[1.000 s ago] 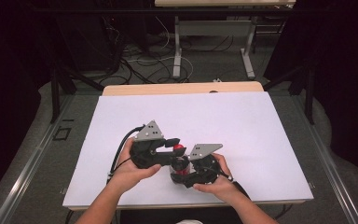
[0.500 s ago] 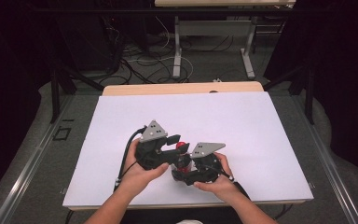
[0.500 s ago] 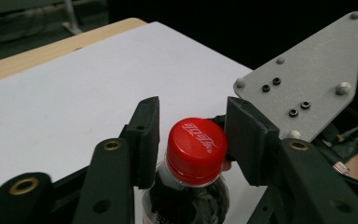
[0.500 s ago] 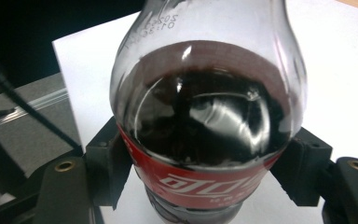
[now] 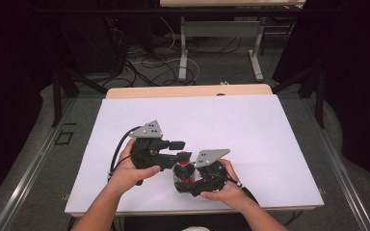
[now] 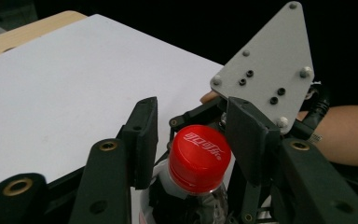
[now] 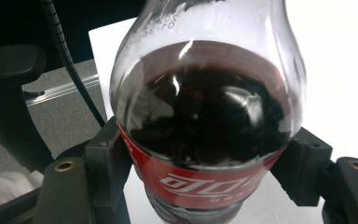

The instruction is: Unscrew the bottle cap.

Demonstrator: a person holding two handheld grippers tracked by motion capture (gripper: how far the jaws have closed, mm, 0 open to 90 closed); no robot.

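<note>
My left gripper (image 6: 193,140) has been easing its jaws in around the red cap (image 6: 200,156), pads just off it; I'd centre, clamp, then twist. My right gripper (image 7: 205,179) clamps the cola bottle (image 7: 205,116) at its label, near the white table's (image 5: 250,125) front edge, with open room beyond.

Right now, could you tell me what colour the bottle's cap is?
The cap is red with white lettering, clearest in the left gripper view.

Grey floor (image 5: 43,159), tangled cables (image 5: 149,62), dark surroundings behind the white table (image 5: 250,125).
</note>
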